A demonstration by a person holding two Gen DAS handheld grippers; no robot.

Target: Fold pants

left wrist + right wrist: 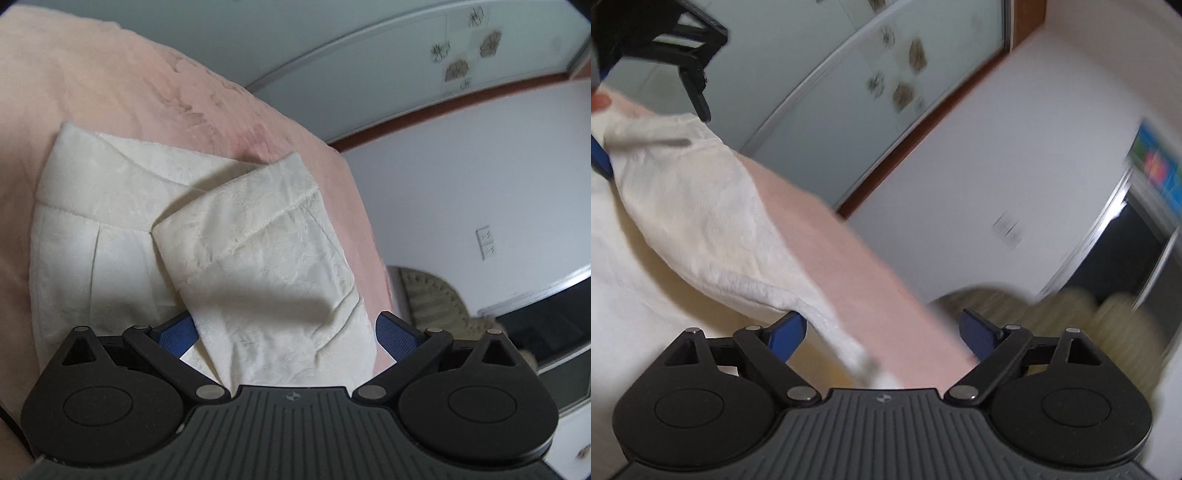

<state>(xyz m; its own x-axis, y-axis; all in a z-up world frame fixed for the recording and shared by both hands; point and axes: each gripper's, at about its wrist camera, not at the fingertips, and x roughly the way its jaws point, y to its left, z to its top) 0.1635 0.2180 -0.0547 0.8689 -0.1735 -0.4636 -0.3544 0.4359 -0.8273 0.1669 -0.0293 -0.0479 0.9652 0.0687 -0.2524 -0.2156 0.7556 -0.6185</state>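
Risking the folded pants (258, 258) flap sliding off toward five o'clock, with left gripper (288, 332) and right gripper (882, 332) both spread wide, pinching nothing.

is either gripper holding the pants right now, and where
Neither grips them. The left gripper and right gripper both stand open, and the folded edge of the cream pants lies loosely between their pads.

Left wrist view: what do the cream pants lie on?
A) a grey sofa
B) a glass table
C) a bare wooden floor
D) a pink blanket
D: the cream pants, with one flap folded over on top, rest on a pink blanket that spreads out around and behind them.
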